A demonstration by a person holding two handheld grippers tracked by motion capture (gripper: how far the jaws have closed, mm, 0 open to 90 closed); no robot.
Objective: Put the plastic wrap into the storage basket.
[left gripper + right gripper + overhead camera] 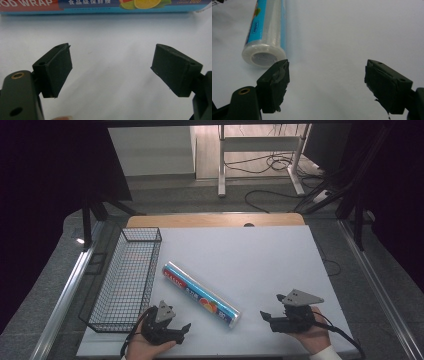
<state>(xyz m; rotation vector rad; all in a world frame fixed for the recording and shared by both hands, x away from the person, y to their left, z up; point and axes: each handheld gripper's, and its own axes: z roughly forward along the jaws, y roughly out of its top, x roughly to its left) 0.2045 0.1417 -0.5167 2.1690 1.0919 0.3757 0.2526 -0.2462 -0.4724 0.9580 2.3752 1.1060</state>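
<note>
1. While the roll of plastic food wrap [201,294] lies diagonally on the white table [260,260], just right of the wire basket [127,279], both grippers rest near the front edge with nothing held.
2. The left gripper [186,327] has its jaws spread wide and faces the long side of the roll; in its own view the printed label runs across the top, a little beyond the jaw tips.
3. The right gripper [264,315] is likewise released, jaws apart, and looks toward the roll's near end [264,56], which sits just beyond its left jaw.
4. Judging from this, the step in hand is likely the approach for a grasp. The roll is round and smooth, so it will tend to roll away if nudged from one side.
5. Bring the jaws straight over the roll so it sits centred between them, then close squarely across its width.
6. A grasp near the middle should keep the long roll level when lifted toward the basket.
</note>
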